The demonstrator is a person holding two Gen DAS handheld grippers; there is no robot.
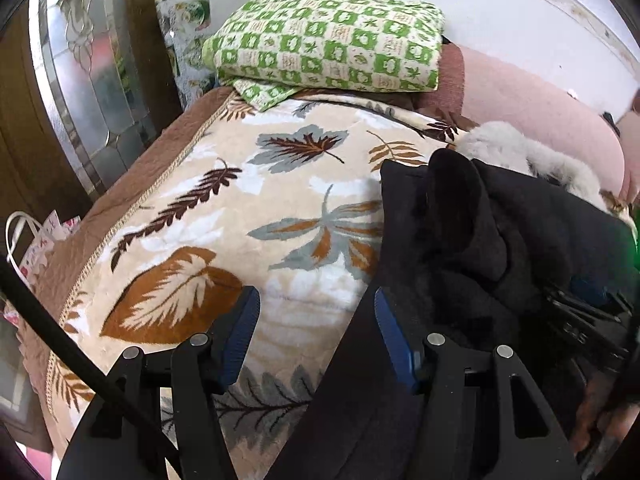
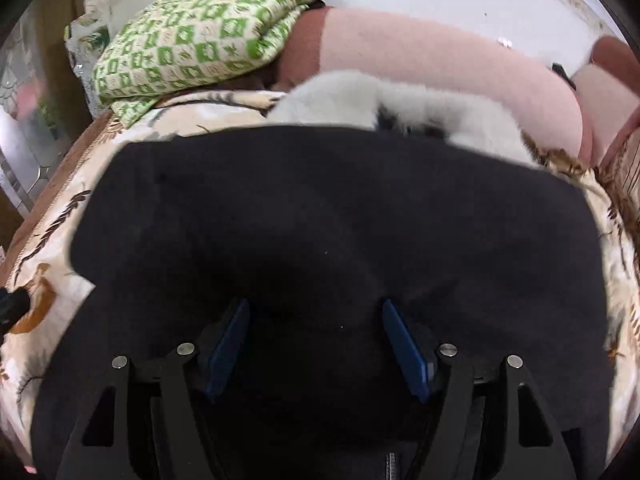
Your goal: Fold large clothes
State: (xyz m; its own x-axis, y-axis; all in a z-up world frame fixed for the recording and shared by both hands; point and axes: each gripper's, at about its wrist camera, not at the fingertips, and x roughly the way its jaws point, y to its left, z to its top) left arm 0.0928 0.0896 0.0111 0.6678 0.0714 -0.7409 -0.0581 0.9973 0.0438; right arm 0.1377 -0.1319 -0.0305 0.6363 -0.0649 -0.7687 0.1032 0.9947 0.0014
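Bed with leaf-print blanket is filling most of both views; all places below are given from this blanket.

Black coat is lying spread flat over the blanket's middle, its pale fur collar bunching at the coat's far end, toward the wall. From the left wrist view the coat is covering the blanket's right part, with a rumpled fold standing up near the collar and a flap of dark cloth reaching down along the right finger.

Pink bolster is lying beyond the blanket's far edge, against the white wall. Green checked quilt, folded, is sitting on the blanket's far left corner. Mirrored door panel is standing off the blanket's left side; a paper bag with white handles is sitting below that edge.

Left tool is hovering over bare blanket at the coat's left hem, blue pads spread, nothing pinched between them.

Right tool is hanging over the coat's near part, jaws opening wide; black cloth is lying between the pads, and they are not pressing on it.
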